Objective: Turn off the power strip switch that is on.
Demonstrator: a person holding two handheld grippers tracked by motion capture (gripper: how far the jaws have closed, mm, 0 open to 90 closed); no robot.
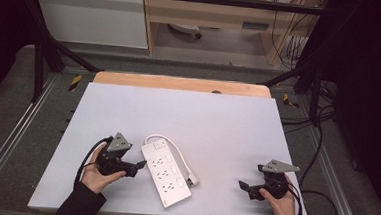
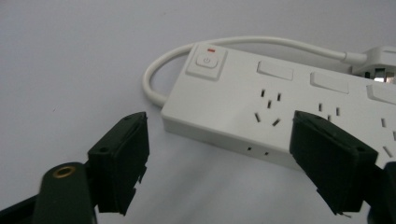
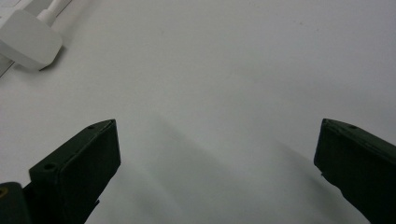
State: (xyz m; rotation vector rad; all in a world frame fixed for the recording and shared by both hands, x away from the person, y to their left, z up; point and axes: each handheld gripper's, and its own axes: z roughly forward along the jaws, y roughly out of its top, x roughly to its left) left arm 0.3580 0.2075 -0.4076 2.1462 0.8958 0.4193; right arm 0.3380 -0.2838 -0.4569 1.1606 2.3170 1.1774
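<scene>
A white power strip lies flat on the white tabletop, slanted, with its power button at the far end. Its white cord loops round to a plug beside its right edge. My left gripper is just left of the strip, open and pointing at it. In the left gripper view the strip and its button lie just beyond my left gripper, whose pads press on nothing. My right gripper rests open near the front right. In its own view my right gripper is over bare table, with the plug far off.
A wooden strip edges the table's far side. Black frame bars stand at both far corners, and cables trail on the floor at the right. A wooden shelf unit stands beyond.
</scene>
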